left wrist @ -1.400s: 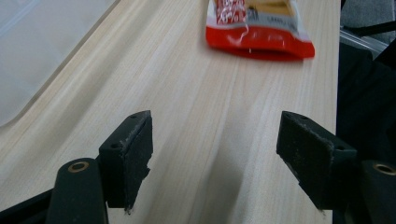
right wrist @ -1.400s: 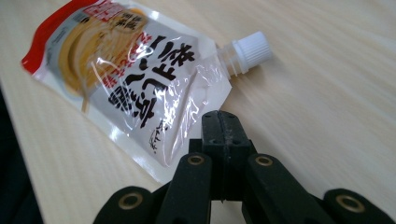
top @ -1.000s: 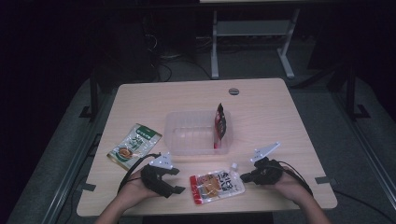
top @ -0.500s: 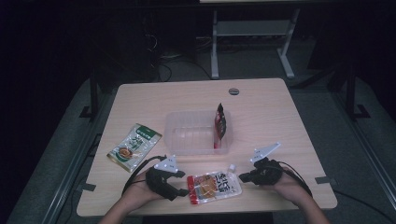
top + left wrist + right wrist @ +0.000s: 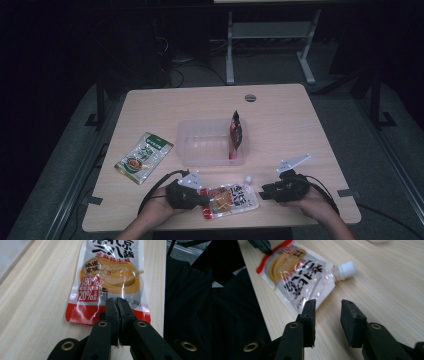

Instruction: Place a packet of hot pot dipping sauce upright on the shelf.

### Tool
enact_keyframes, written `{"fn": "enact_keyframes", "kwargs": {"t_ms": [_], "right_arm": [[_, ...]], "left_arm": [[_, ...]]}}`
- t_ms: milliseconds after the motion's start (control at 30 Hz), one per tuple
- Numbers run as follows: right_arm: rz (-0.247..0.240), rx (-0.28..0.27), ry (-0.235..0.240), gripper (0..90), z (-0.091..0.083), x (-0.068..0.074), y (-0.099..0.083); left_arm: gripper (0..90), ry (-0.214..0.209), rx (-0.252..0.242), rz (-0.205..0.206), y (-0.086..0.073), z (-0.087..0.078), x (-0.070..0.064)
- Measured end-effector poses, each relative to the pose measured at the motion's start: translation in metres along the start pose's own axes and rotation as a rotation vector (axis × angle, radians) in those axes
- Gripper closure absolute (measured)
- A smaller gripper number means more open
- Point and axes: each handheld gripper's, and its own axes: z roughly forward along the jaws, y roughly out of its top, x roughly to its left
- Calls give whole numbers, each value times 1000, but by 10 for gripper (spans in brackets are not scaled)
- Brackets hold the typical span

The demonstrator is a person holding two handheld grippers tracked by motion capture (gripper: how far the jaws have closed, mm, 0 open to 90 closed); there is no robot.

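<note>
The sauce pouch (image 5: 231, 198) lies flat at the bench's (image 5: 280, 120) near edge, long axis running between both claws. The left claw (image 5: 117, 305) is clamped on its red bottom seam; the right claw (image 5: 327, 317), jaws apart, sits just off its capped end.

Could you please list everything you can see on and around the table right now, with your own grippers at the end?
Table: one, light wood, centre of the high view.
Plastic tray: one, clear, middle of the table.
Dark packet: one, dark with red, upright at the tray's right end.
Green packet: one, green, flat on the table left of the tray.
Sauce pouch: one, red, white and tan with a white cap, flat at the near edge between the grippers.
Metal frame: one, grey, on the floor beyond the table.
Left gripper: one, black, shut on the sauce pouch's red end.
Right gripper: one, black, open, at the pouch's cap end.
</note>
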Motion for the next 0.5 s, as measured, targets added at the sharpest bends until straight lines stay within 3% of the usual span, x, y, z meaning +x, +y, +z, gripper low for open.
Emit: {"fn": "enact_keyframes", "kwargs": {"t_ms": [233,367,500], "right_arm": [[17,18,55,543,14,-1,3],[24,29,72,516,20,0,4],[22,29,98,504,25,0,6]], "left_arm": [[896,-5,25,1,-1,5,1],[897,-5,54,11,-2,9,1],[897,-6,55,15,-2,9,2]]}}
